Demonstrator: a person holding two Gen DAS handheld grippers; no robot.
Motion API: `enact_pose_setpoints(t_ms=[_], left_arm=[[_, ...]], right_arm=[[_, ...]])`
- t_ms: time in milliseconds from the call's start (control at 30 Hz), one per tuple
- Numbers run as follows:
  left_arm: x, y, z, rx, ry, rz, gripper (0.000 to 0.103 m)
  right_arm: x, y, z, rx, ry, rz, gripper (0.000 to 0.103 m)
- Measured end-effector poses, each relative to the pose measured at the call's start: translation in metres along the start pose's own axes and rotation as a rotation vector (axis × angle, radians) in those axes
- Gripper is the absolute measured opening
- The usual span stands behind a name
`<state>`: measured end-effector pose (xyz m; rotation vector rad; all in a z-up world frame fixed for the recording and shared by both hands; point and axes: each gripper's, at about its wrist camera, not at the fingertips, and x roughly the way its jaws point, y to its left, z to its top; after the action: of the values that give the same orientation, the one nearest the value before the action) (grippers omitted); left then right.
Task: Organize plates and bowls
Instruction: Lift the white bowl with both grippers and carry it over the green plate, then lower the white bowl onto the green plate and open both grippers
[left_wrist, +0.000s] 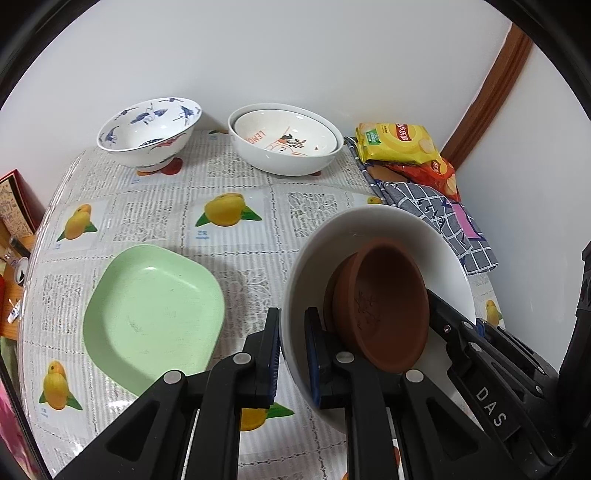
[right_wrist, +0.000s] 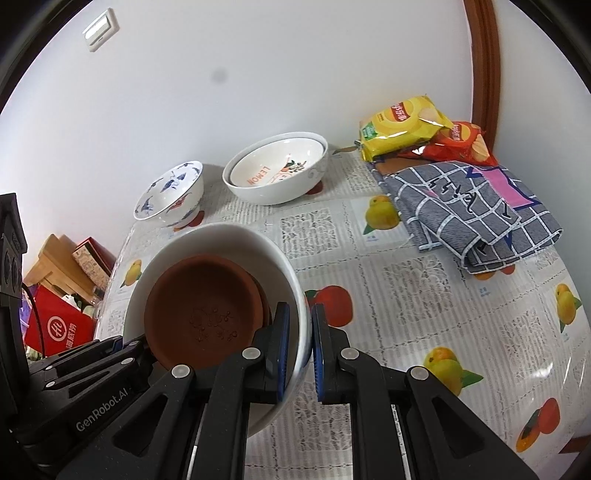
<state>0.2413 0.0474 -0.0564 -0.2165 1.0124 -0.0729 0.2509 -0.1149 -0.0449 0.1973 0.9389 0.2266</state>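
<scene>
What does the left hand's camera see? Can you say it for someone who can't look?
The left gripper pinches the rim of a white bowl holding brown dishes, while the right gripper grips its other side. A green plate lies on the fruit-print tablecloth, with more bowls by the wall.

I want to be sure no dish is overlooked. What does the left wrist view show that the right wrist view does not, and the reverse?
Only the left wrist view shows the green square plate.

Only the right wrist view shows the wall switch and the red box beside the table.

Both show the white bowl holding brown saucers, with the left tool and right tool each astride its rim, plus the blue-patterned bowl, the LEMON bowl, the chip bags and the checked cloth.
</scene>
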Motion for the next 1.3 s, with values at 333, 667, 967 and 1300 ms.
enact_pose_setpoints(t_ms=[333, 667, 967, 1300], left_arm=[[-0.009, 0.024, -0.003, -0.027, -0.015, 0.014, 0.013], [-0.013, 0.044, -0.004, -0.054, -0.024, 0.027, 0.013], [-0.018, 0.061, -0.002, -0.075, -0.034, 0.038, 0.013], [-0.017, 0.081, -0.002, -0.098, -0.032, 0.06, 0.013]], right_arm=[[0.003, 0.025, -0.001, -0.025, 0.001, 0.019, 0.012], [0.009, 0.045, -0.003, -0.051, 0.007, 0.04, 0.012], [0.014, 0.06, -0.003, -0.072, 0.008, 0.058, 0.012], [0.028, 0.077, -0.005, -0.089, 0.026, 0.083, 0.012]])
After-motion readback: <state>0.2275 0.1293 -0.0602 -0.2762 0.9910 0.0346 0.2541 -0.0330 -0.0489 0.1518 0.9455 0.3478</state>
